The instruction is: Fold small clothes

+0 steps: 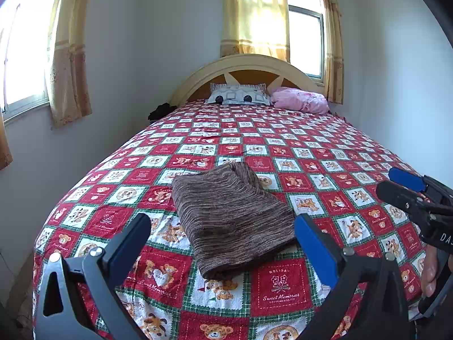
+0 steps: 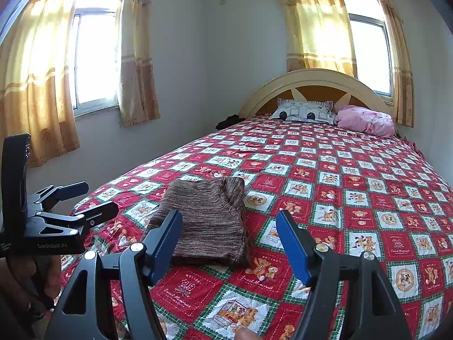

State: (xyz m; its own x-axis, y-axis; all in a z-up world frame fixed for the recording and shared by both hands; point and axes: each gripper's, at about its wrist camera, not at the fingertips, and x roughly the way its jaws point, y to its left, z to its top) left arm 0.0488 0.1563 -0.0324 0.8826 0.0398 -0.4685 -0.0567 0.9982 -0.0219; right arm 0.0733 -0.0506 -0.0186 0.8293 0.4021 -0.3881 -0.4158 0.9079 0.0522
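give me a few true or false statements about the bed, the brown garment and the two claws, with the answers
1. The brown striped knit garment lies folded on the red and white teddy-bear patchwork bedspread. True.
2. The left claw is shut on the garment. False: its jaws stand wide open and hold nothing.
3. The right claw is open and holds nothing. True.
4. A pink crumpled pillow lies at the foot of the bed next to the garment. False: it lies at the arched cream headboard, beside a grey and white patterned pillow.
5. Yellow curtains hang at the windows. True.
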